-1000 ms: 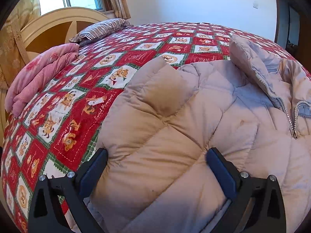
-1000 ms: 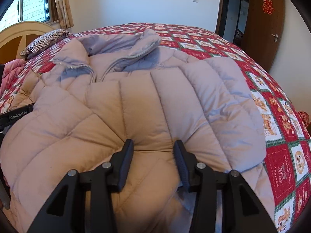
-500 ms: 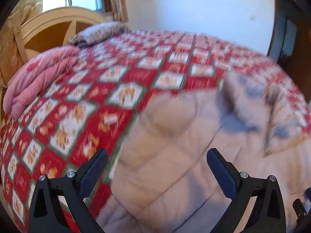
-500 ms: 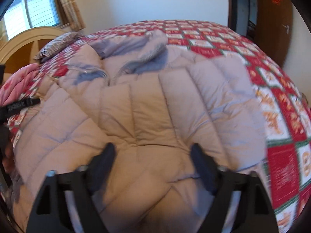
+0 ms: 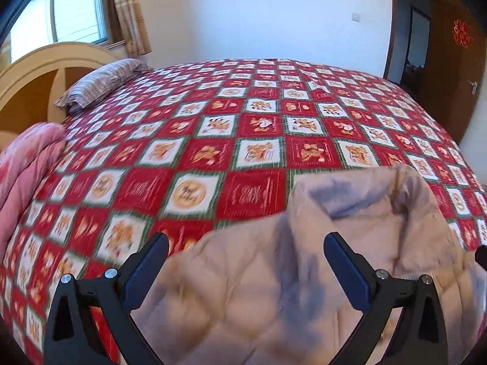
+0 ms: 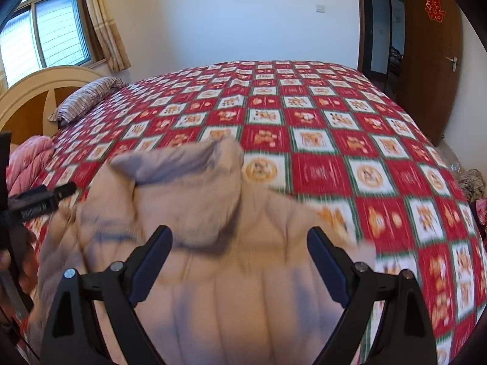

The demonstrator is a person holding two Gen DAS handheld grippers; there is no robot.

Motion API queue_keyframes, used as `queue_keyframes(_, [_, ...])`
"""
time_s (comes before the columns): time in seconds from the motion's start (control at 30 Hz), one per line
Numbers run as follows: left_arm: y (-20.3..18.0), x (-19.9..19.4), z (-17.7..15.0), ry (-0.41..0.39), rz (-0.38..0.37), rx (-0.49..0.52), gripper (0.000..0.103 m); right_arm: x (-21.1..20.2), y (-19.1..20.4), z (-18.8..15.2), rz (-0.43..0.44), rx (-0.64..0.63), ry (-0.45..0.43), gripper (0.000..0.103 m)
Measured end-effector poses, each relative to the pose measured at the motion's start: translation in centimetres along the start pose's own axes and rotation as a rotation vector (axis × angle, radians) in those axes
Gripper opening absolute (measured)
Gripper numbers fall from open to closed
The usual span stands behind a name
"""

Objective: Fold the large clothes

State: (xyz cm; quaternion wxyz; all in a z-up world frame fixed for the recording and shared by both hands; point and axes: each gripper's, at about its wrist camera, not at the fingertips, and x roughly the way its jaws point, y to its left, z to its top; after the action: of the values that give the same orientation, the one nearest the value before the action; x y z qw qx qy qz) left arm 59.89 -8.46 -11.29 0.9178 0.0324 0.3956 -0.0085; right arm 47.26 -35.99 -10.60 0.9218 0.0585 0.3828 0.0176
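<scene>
A beige-grey puffer jacket [image 5: 304, 273] lies on the red patterned bedspread [image 5: 243, 140], its collar end pointing away from me. It also shows in the right wrist view [image 6: 228, 258]. My left gripper [image 5: 245, 261] is open and empty above the jacket's near left part. My right gripper [image 6: 239, 254] is open and empty above the jacket's near right part. The left gripper's body [image 6: 33, 206] shows at the left edge of the right wrist view. Both views are motion-blurred.
A striped pillow [image 5: 100, 83] lies by the wooden headboard [image 5: 39, 73] at the far left. A folded pink quilt [image 5: 24, 164] sits at the bed's left edge. A brown door [image 6: 432, 51] stands at the right. Clothes [image 6: 471, 182] lie beyond the bed's right edge.
My right gripper opened wide and let go of the jacket. Both grippers drew back and rose, so the jacket sits lower in view and more bedspread shows.
</scene>
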Motion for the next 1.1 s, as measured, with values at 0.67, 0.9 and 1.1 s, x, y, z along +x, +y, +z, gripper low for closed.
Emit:
queue_keyframes(0.67, [-1.5,3.5,0.0,-0.021,-0.064,0.179,0.004,7.2,0.9,2.3,-0.069,-0.212,0.069,0.01])
queue_keyframes(0.9, [-1.3,2.3,-5.6,-0.019,-0.049,0.244,0.001,5.5,-0.9,-1.2,-0.114,-0.243,0.065,0.006])
queue_keyframes(1.1, [-1.9,2.8,-7.0,-0.005,-0.03,0.271,0.001,7.8,-0.5,-2.5,-0.193,-0.274,0.126,0.006])
